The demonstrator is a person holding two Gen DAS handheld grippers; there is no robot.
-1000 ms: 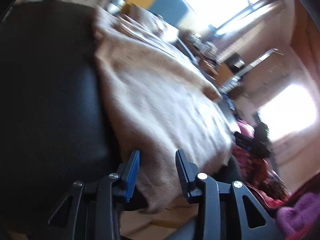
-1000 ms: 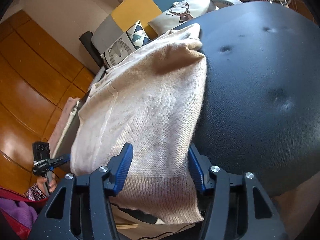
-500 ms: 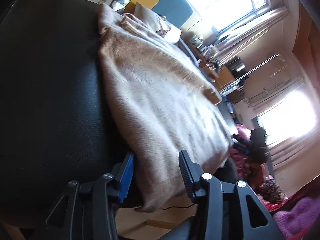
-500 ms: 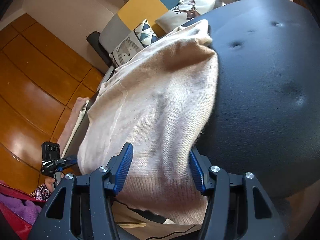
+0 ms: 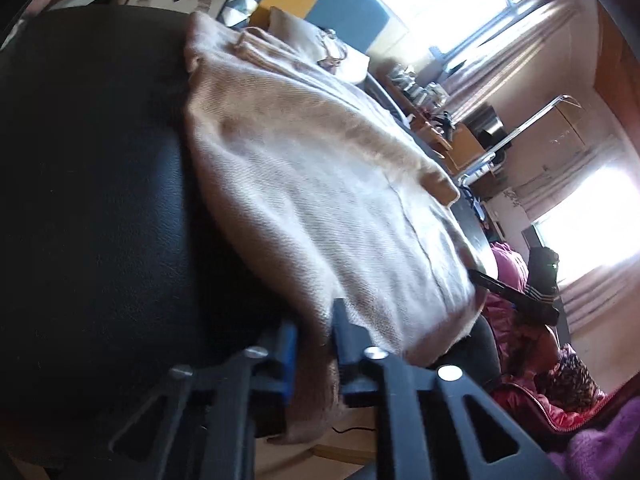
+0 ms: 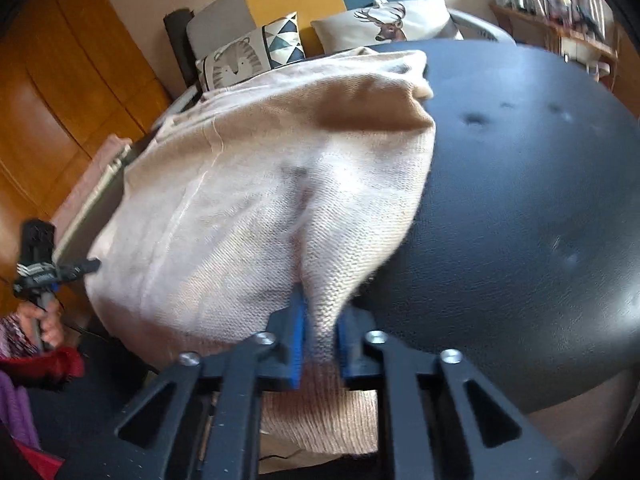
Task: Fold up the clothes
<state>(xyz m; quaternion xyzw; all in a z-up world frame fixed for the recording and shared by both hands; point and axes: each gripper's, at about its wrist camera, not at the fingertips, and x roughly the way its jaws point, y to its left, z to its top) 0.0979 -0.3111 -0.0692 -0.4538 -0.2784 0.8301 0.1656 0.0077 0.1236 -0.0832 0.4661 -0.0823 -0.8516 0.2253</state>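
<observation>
A beige knitted sweater lies spread over a black padded leather seat, with its hem hanging over the near edge. My left gripper is closing, and its blue pads pinch the hem near the sweater's left side. In the right wrist view the sweater bunches into a ridge that runs into my right gripper, also closing with the fabric pressed between its pads. The seat is bare to the right of the sweater. The left gripper also shows at the far left, held by a hand.
Patterned cushions and a deer pillow lean on a grey, yellow and blue backrest behind the seat. Wooden wardrobe doors stand at the left. Pink and purple clothes lie in a heap at the right, below bright windows.
Both grippers have shut on the sweater's hem, which was loose between open jaws before. The fabric at the right gripper now bunches into a raised ridge.
</observation>
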